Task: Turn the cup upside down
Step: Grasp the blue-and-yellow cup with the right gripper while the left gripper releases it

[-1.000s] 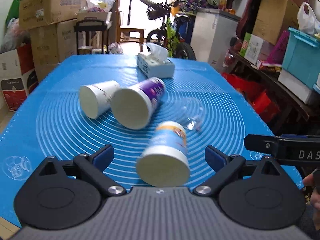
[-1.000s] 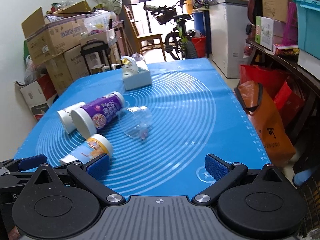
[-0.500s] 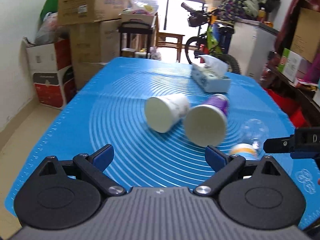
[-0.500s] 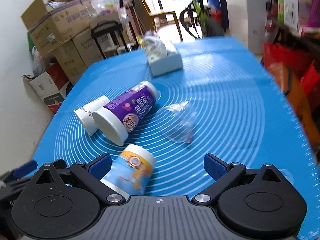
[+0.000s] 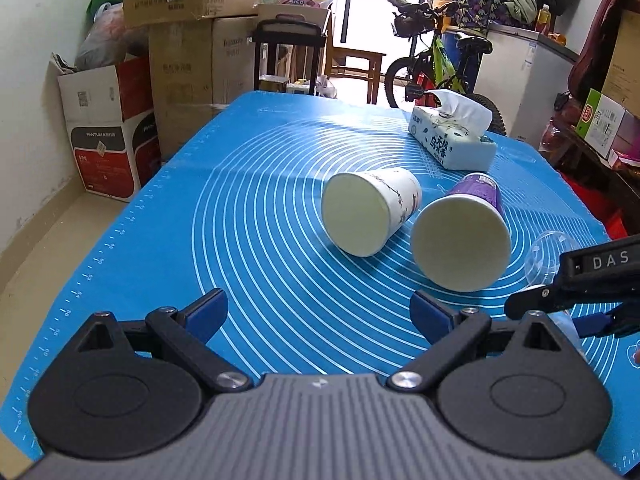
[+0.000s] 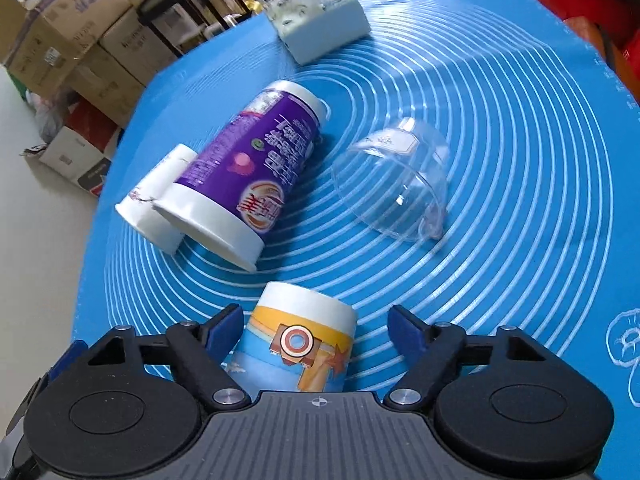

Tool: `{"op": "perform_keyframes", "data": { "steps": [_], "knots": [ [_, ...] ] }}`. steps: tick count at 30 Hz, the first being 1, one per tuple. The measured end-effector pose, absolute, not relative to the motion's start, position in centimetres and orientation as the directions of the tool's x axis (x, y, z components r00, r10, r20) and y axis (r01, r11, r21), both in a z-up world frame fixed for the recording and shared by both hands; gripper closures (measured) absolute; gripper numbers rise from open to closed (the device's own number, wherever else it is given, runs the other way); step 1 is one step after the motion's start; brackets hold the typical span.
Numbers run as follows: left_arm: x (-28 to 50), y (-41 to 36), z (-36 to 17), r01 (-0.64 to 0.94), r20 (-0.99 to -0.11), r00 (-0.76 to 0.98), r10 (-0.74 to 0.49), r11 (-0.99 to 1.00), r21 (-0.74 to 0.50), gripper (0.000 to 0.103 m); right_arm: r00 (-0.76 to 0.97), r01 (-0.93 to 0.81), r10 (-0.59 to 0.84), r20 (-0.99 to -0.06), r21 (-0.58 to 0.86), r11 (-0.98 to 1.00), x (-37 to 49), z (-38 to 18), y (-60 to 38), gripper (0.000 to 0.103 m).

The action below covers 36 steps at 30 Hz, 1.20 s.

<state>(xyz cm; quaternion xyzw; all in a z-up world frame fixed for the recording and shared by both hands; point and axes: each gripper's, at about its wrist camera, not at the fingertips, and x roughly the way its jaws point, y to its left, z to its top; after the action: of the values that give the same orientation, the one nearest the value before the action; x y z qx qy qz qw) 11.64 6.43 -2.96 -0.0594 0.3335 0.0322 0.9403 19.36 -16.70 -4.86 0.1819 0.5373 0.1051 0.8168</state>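
Observation:
Several cups lie on their sides on the blue mat (image 5: pixel 256 216). A light-blue cartoon cup (image 6: pixel 298 350) lies between the open fingers of my right gripper (image 6: pixel 318 328), base pointing away; the left pad is close to it, the right pad is apart. A purple cup (image 6: pixel 256 168) (image 5: pixel 464 240), a white cup (image 5: pixel 366 210) (image 6: pixel 154 208) and a clear plastic cup (image 6: pixel 394 184) (image 5: pixel 548 254) lie beyond. My left gripper (image 5: pixel 318 314) is open and empty, left of the cups. The right gripper's body shows at the right edge of the left wrist view (image 5: pixel 588 280).
A tissue pack (image 5: pixel 452 140) (image 6: pixel 320 20) sits at the far side of the mat. Cardboard boxes (image 5: pixel 180 40) stand left of the table, a bicycle (image 5: pixel 432 56) and a white cabinet behind it, shelves with boxes on the right.
My right gripper has moved forward and down so the light-blue cup now lies between its fingers. My left gripper has swung left, away from that cup.

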Motion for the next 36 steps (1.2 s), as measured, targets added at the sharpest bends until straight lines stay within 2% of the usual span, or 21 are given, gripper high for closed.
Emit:
{"op": "perform_keyframes", "data": {
  "steps": [1, 2, 7, 12, 15, 18, 23, 27, 31, 36],
  "knots": [
    [11.6, 6.4, -3.0, -0.098, -0.632, 0.775, 0.018, 0.991, -0.093, 0.006, 0.394, 0.012, 0.380, -0.837, 0.418, 0.908, 19.4, -4.8, -16.6, 0.035],
    [11.7, 6.5, -3.0, -0.097, -0.633, 0.774, 0.015, 0.991, -0.096, 0.006, 0.386, 0.000, 0.414, -0.824, 0.449, 0.893, 19.4, -4.8, -16.6, 0.039],
    [11.6, 6.3, -2.9, -0.091, -0.630, 0.777, 0.003, 0.990, -0.107, 0.006, 0.431, -0.082, 0.418, -0.800, 0.427, 0.901, 18.1, -3.9, -16.5, 0.039],
    [11.5, 5.8, -2.6, -0.079, -0.620, 0.784, -0.009, 0.990, -0.115, 0.006, 0.589, -0.159, 0.345, -0.731, 0.314, 0.936, 15.6, -1.7, -17.4, 0.039],
    [11.3, 5.2, -2.5, -0.082, -0.608, 0.794, -0.006, 0.990, -0.117, 0.006, 0.712, -0.192, 0.294, -0.638, 0.225, 0.955, 13.7, -0.5, -18.1, 0.039],
    [11.2, 4.8, -2.4, -0.078, -0.602, 0.798, -0.015, 0.989, -0.128, 0.006, 0.834, -0.186, 0.193, -0.517, 0.066, 0.980, 11.8, -0.5, -18.1, 0.039],
    [10.7, 3.9, -2.4, -0.065, -0.595, 0.803, -0.020, 0.990, -0.122, 0.006, 0.934, -0.128, 0.079, -0.347, -0.121, 0.984, 10.0, -2.3, -18.3, 0.039],
    [10.5, 3.4, -2.2, -0.061, -0.585, 0.811, -0.021, 0.991, -0.121, 0.006, 0.967, -0.104, 0.035, -0.252, -0.267, 0.958, 9.2, -4.2, -17.8, 0.039],
    [10.3, 3.0, -2.2, -0.057, -0.584, 0.812, -0.029, 0.990, -0.128, 0.006, 0.967, -0.135, 0.047, -0.249, -0.347, 0.928, 8.2, -5.7, -17.3, 0.039],
    [9.8, 2.5, -2.2, -0.050, -0.584, 0.811, -0.033, 0.991, -0.125, 0.006, 0.964, -0.168, 0.084, -0.253, -0.332, 0.928, 6.5, -5.5, -17.3, 0.039]
  ]
}}
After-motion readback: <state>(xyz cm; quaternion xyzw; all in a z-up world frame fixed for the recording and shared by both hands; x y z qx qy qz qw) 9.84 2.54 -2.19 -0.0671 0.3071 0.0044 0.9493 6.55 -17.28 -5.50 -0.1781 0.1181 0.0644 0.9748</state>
